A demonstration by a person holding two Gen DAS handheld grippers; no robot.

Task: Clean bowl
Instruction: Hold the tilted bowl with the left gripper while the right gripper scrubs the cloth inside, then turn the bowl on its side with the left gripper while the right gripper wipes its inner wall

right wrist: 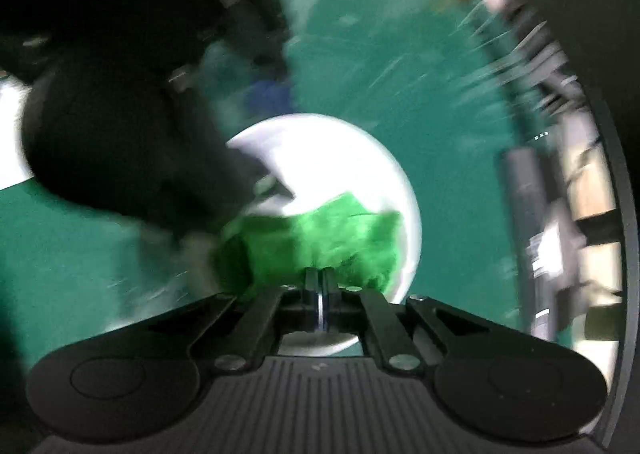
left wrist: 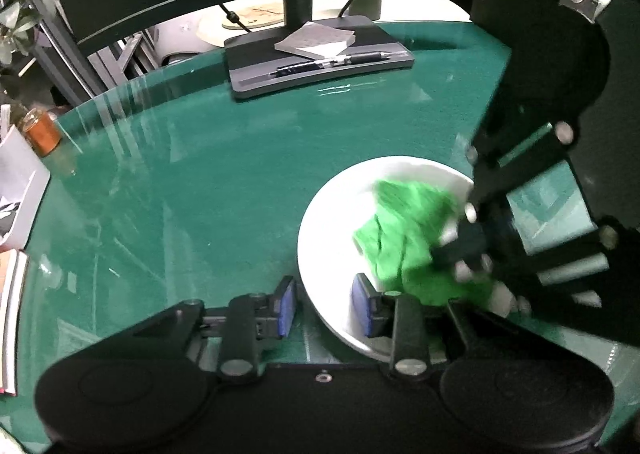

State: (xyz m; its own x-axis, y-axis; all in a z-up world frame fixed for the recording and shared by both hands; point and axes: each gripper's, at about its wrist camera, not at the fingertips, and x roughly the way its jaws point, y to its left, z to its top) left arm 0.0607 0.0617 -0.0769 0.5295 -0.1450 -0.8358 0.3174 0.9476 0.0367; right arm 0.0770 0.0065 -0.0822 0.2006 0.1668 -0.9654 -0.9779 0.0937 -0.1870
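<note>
We have the white bowl (left wrist: 340, 214) on the green table (left wrist: 200, 182), near its right edge. Our left gripper (left wrist: 326, 306) straddles the bowl's near rim, seemingly pinching it, though blur hides the contact. Our right gripper (right wrist: 322, 294) is clenched on the green cloth (right wrist: 320, 242) inside. We should brace the rim firmly and sweep the cloth round the whole inner wall.

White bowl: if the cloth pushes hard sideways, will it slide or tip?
Likely to slide: the bowl sits on a glossy green table. The left tool straddles its rim, which should steady it. The green cloth looks soft and bunched, so it probably drags gently.
</note>
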